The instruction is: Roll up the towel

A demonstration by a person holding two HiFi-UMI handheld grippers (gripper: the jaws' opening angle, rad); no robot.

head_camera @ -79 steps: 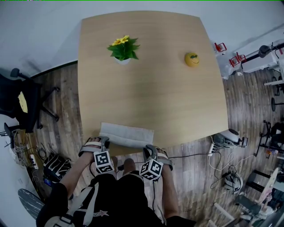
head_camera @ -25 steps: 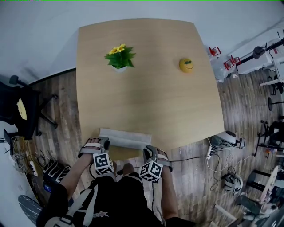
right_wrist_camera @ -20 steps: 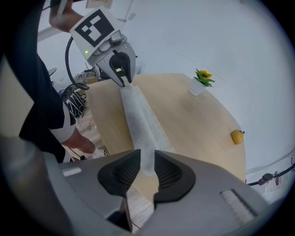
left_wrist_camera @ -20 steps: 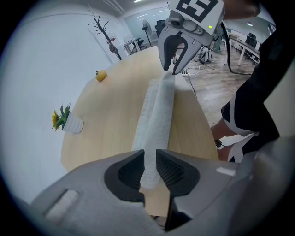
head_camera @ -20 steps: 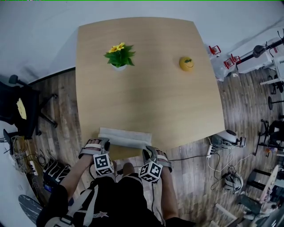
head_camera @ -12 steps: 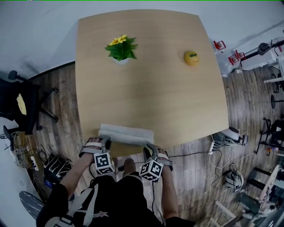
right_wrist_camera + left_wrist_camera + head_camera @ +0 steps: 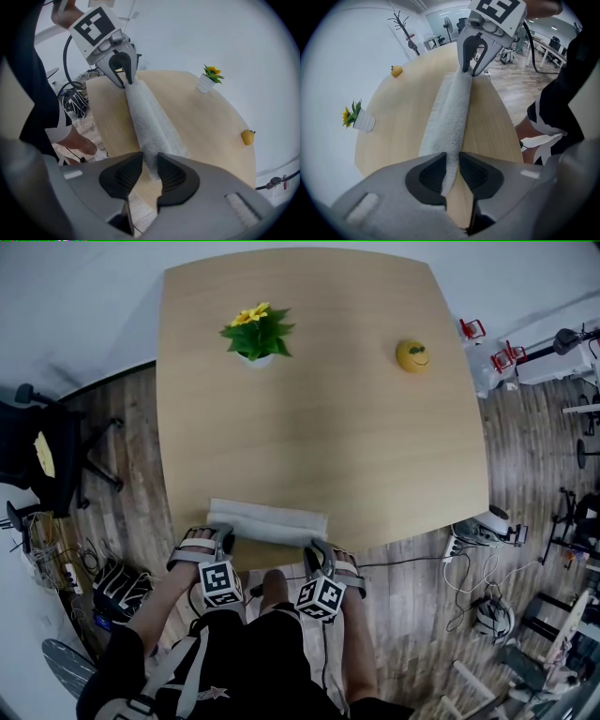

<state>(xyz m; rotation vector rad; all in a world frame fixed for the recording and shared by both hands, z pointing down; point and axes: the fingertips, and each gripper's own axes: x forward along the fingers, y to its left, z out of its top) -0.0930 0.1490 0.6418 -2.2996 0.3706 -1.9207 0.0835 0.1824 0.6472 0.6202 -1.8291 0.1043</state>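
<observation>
- The towel [image 7: 267, 523], pale grey and partly rolled, lies crosswise along the near edge of the wooden table [image 7: 319, 437], just in front of the person
- Its 2 ends sit inside the grippers: the left gripper [image 7: 223, 540] takes the left end and the right gripper [image 7: 315, 555] the right end, both pointing steeply down
- In the left gripper view the roll's end narrows between the dark pads [image 7: 424, 176], which are clamped on it
- In the right gripper view the jaws have just been opening, yet the towel fills the gap and touches both pads [image 7: 174, 177], so the hold is on
- Each gripper view shows the other gripper gripping the far end of the roll, its fingers astride the cloth
- The gripper views show a raised roll on the person's side and a flat layer lying beside it toward the table's middle; the head view shows only a pale band
- The head view alone takes in the whole tabletop, the plank floor, a black office chair [image 7: 42, 451] at the left and cables [image 7: 469, 549] at the right
- Well apart from the towel, at the far side, stand a potted plant [image 7: 257, 338] with yellow flowers and a small yellow toy [image 7: 413, 354] with a face
- The left gripper view adds a coat stand [image 7: 407, 33] and desks behind
- Print: black-and-white square markers on the cubes [image 7: 217, 584], block patterns and not letters
</observation>
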